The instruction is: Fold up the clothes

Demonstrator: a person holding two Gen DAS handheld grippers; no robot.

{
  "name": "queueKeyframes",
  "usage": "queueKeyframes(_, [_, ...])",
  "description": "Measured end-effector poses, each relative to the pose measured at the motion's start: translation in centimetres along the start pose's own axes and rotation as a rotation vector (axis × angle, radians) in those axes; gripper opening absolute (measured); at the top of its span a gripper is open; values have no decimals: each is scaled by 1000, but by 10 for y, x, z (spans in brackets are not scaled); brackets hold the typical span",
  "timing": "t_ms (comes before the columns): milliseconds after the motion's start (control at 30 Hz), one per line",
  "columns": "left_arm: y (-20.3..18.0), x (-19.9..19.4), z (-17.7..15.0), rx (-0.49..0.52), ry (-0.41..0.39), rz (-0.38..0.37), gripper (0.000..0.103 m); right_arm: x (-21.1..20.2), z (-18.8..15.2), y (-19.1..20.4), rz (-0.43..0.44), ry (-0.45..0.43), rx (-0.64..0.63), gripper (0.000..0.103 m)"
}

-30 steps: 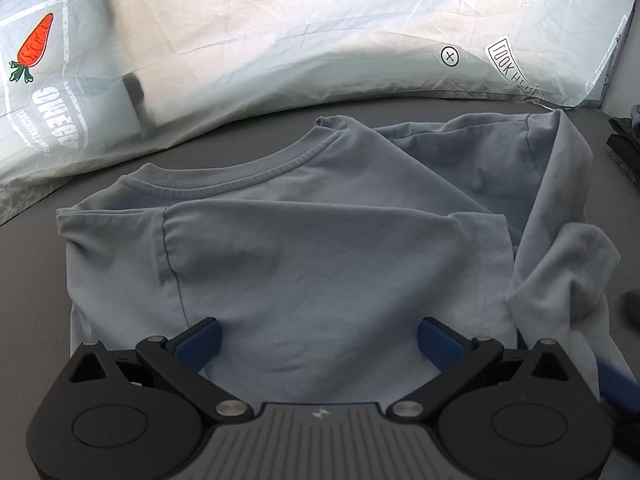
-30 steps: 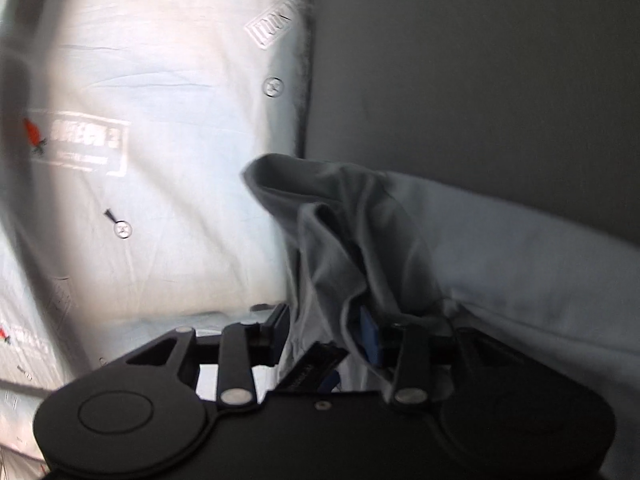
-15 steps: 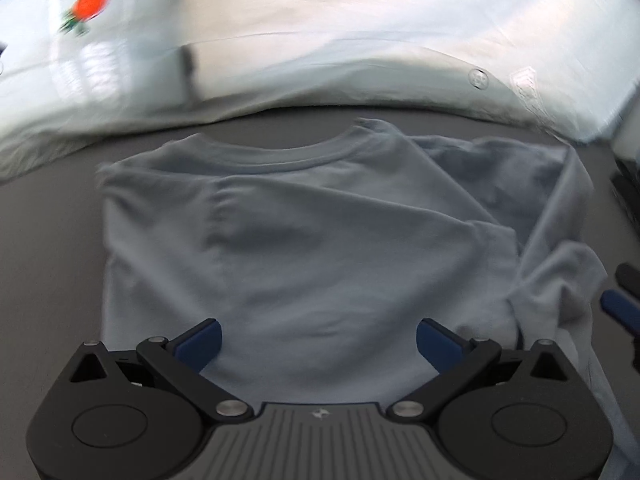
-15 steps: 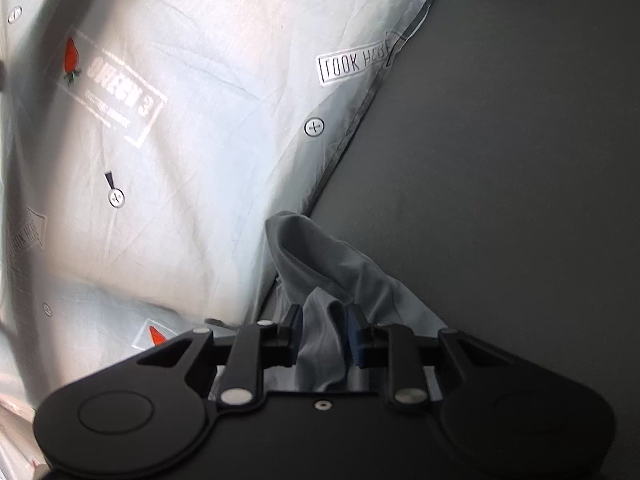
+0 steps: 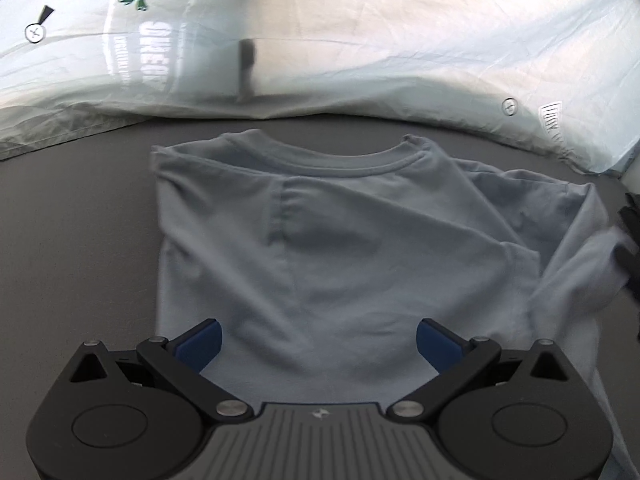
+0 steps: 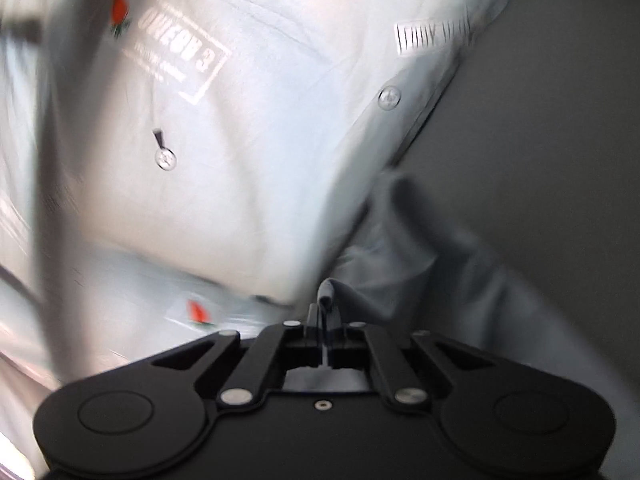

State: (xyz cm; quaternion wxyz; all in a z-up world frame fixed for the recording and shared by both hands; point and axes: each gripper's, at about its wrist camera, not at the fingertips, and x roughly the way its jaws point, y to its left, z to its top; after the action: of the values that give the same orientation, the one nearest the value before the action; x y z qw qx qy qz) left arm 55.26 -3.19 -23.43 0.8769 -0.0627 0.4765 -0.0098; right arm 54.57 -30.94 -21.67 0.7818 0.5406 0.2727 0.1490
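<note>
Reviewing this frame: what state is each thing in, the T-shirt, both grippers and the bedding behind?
T-shirt: lying on the dark surface, left side folded in, right side bunched and lifted.
Left gripper: open, over the shirt's lower part, holding nothing.
Right gripper: shut on a pinch of shirt fabric.
Printed sheet: rumpled, behind the collar.

Left wrist view is sitting behind the left gripper (image 5: pixel 318 338), looking steeply down and forward, close over the shirt (image 5: pixel 340 248) on the grey surface (image 5: pixel 76 220), facing the white sheet (image 5: pixel 400 40). Right wrist view is sitting behind the right gripper (image 6: pixel 325 312), facing nearly level, rolled, blurred. The 2 views are sharing shirt (image 6: pixel 460 280), sheet (image 6: pixel 240 120) and grey surface (image 6: pixel 540 120).
</note>
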Motion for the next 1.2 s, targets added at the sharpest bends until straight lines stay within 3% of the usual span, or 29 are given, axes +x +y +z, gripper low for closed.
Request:
queueKeyframes(200, [24, -13, 5, -40, -17, -15, 102, 41, -27, 2, 192, 84, 302, 2])
queueKeyframes(433, [54, -22, 7, -81, -35, -14, 102, 71, -62, 19, 241, 178, 338, 2])
queueKeyframes(600, [68, -19, 4, -98, -25, -13, 102, 91, -79, 21, 177, 214, 279, 2])
queueKeyframes(800, [77, -16, -6, -101, -8, 13, 102, 113, -95, -8, 37, 245, 326, 2])
queueKeyframes(1000, [82, -21, -15, -126, -1, 21, 102, 131, -97, 1, 85, 267, 310, 2])
queueKeyframes(1200, [78, -24, -25, -136, 20, 25, 102, 124, -99, -37, 29, 328, 403, 9])
